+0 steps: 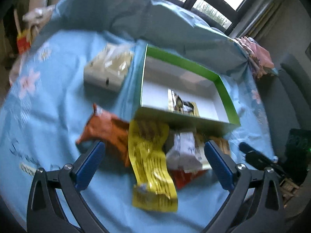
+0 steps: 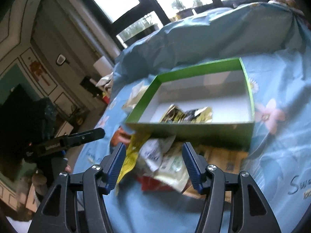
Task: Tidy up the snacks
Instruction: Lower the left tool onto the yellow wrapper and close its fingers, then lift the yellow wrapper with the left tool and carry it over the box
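Left wrist view: motion blur smears everything, so no print on the wrappers can be read. The left gripper (image 1: 154, 155) is spread wide and holds nothing, its jaws either side of a snack pile on the blue sheet (image 1: 48, 104) – one yellow packet (image 1: 151, 165), one orange packet (image 1: 108, 130), one white packet (image 1: 183, 151), and others half buried. The green box (image 1: 186, 95) just beyond holds one pouch (image 1: 182, 103), its lower edge cut off by the near wall. A grey box (image 1: 107, 71) sits left of it.

Right wrist view: the right gripper (image 2: 153, 159) is open too, empty, over the same pile. Cursive on the sheet starts "Sw" – the rest is cut off. The left gripper's tip (image 2: 87, 136) pokes in at left
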Motion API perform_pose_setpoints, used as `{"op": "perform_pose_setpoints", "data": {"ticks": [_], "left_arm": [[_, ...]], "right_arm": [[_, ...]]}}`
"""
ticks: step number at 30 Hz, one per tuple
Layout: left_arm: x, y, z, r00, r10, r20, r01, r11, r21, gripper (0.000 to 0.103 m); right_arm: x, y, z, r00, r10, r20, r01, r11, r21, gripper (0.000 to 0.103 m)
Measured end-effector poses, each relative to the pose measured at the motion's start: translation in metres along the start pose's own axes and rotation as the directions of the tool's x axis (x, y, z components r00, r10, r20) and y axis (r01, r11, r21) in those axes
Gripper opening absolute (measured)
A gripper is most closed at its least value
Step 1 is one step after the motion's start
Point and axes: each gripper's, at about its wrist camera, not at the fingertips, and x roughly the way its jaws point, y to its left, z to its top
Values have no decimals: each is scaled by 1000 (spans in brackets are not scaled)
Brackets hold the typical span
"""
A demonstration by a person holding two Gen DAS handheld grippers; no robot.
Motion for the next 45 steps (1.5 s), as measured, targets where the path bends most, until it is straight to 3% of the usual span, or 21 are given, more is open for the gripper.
{"op": "perform_pose_setpoints", "data": {"ticks": [3, 10, 15, 17, 24, 26, 29, 33, 37, 45], "left_arm": [[0, 7, -8, 1000, 8, -24, -9, 1000, -21, 102], [10, 26, -26, 992, -49, -120, 38, 995, -94, 102], [20, 34, -32, 976, -163, -148, 140, 978, -154, 99], [24, 35, -33, 972, -175, -157, 148, 974, -169, 92], [30, 30, -34, 958, -220, -184, 190, 967, -167, 52], [32, 29, -35, 953, -231, -198, 201, 966, -160, 49], [35, 31, -35, 951, -231, -206, 199, 966, -167, 44], [39, 40, -36, 940, -264, -216, 217, 951, -219, 28], [40, 45, -37, 940, -258, -222, 205, 951, -233, 21], [20, 31, -38, 963, -199, -182, 175, 975, -140, 18]], "right_arm": [[7, 6, -12, 999, 30, -39, -29, 1000, 7, 61], [39, 26, -36, 984, 95, -150, -95, 995, 5, 61], [65, 40, -47, 970, 126, -210, -129, 992, -3, 61], [74, 43, -50, 966, 127, -224, -130, 992, -1, 61], [87, 43, -52, 963, 140, -231, -141, 990, 15, 61], [91, 42, -54, 962, 142, -235, -142, 990, 17, 60], [92, 40, -54, 959, 142, -246, -143, 990, 12, 50], [97, 36, -57, 956, 135, -262, -139, 990, 5, 31], [103, 34, -61, 949, 162, -272, -164, 986, 18, 19], [92, 48, -62, 956, 152, -250, -174, 982, -68, 19]]}}
